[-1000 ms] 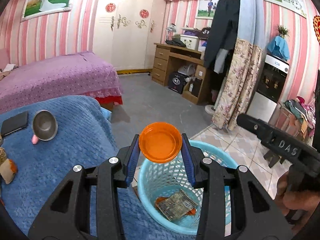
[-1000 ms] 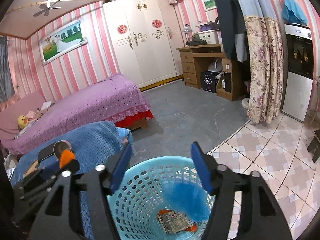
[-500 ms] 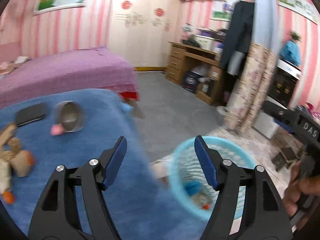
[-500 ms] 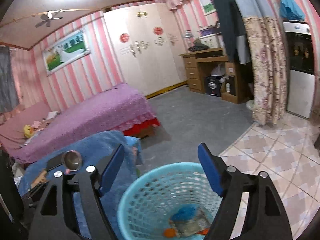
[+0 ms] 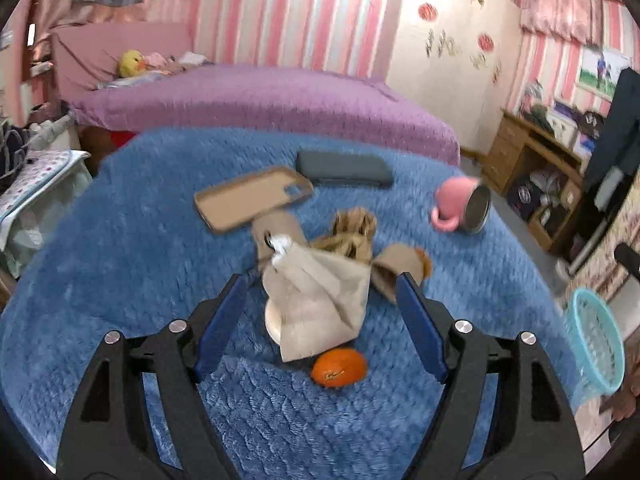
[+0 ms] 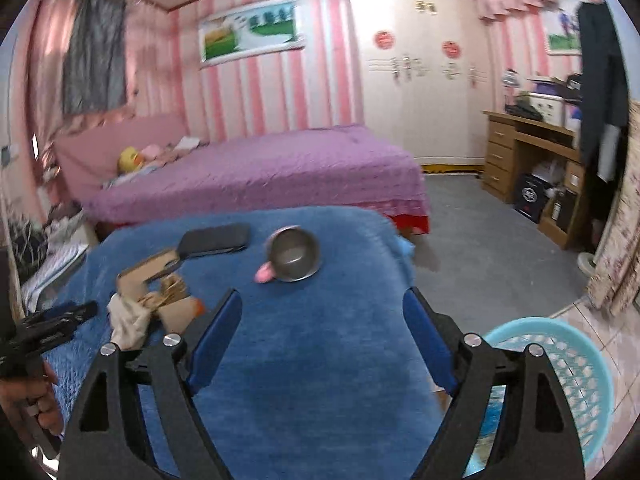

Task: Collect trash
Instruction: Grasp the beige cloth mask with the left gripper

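A heap of trash lies on the blue blanket [image 5: 100, 260]: a crumpled beige paper [image 5: 320, 300] over a white lid, cardboard tubes [image 5: 396, 268], brown crumpled wrapping [image 5: 354, 232] and an orange fruit [image 5: 339, 367]. My left gripper [image 5: 320, 316] hovers just above this heap, its jaws opening, with the beige paper between the blue pads but untouched. My right gripper [image 6: 322, 332] is over bare blanket, jaws opening, nothing between them. The turquoise basket [image 6: 568, 368] stands at the lower right in the right wrist view, and the same basket [image 5: 596, 344] shows at the left wrist view's right edge.
On the blanket also lie a tan phone case [image 5: 252, 196], a dark phone [image 5: 344, 168] and a tipped pink steel-lined mug [image 5: 464, 208]. A purple bed [image 6: 256, 168] stands behind, a wooden desk [image 6: 532, 148] at the right. A hand [image 6: 36, 404] holds the left gripper.
The left gripper let the orange lid go into the basket, opened, and swung left over the trash heap. The right gripper also swung left from above the basket to above the blanket, opening wider.
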Demonstrator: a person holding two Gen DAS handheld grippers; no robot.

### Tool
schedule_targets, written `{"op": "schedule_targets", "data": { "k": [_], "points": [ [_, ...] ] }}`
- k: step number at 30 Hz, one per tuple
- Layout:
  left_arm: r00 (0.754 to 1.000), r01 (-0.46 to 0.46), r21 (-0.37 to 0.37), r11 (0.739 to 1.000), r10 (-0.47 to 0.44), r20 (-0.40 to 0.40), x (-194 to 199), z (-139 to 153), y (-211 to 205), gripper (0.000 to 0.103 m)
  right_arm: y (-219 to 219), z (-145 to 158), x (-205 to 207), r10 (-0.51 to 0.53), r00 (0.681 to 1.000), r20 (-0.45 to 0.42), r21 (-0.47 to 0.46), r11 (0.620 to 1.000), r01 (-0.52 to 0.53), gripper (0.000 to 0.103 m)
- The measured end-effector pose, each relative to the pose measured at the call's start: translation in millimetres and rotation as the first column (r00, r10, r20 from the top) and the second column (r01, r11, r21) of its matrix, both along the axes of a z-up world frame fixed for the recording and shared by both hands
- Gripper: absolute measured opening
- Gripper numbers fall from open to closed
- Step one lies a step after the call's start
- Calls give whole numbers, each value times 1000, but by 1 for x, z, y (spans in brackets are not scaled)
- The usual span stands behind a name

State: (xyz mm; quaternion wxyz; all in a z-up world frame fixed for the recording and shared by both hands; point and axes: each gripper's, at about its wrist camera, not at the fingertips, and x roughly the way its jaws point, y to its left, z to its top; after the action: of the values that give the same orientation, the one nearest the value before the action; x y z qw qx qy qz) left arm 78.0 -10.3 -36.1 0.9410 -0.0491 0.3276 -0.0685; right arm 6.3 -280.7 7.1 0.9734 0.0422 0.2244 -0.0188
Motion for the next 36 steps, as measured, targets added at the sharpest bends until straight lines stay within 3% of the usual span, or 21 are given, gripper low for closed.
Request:
{"op": "schedule_targets", "data": {
  "k": [3,9,10,12,14,15,23,27,32,36],
  "points": [
    [998,54,83,995,-50,-44,13,-16,-17,75,25,-8,11,27,999,-24,7,1000,-27,81],
    [994,48,108,993,-37,-106,35,-39,-21,73,70,-25,32,71,995,-76,-29,997,-73,81],
    [993,52,107,993,-40,-113,38,-42,-21,68,78,-28,35,81,993,-86,-41,996,-84,81],
    [989,70,83,994,-58,-134,42,-45,-15,42,91,-35,40,98,989,-107,-61,993,-104,81],
    [990,73,49,996,-66,-127,40,-43,-7,27,96,-37,42,104,988,-119,-73,991,-113,81],
    [991,71,30,997,-67,-118,40,-38,-2,25,99,-38,44,109,986,-124,-76,990,-119,81],
    [1000,-23,-13,1000,23,19,10,7,49,24,103,-43,44,128,981,-144,-50,989,-136,81],
    [997,-75,-8,997,75,15,4,7,74,24,130,-52,42,240,957,-161,15,970,-241,81],
    [995,-99,4,995,99,3,2,3,89,24,180,-69,40,309,928,-206,-62,943,-328,81],
    [994,-109,4,994,109,-10,-1,-4,98,24,203,-81,44,326,915,-237,-69,934,-350,79]
  ]
}}
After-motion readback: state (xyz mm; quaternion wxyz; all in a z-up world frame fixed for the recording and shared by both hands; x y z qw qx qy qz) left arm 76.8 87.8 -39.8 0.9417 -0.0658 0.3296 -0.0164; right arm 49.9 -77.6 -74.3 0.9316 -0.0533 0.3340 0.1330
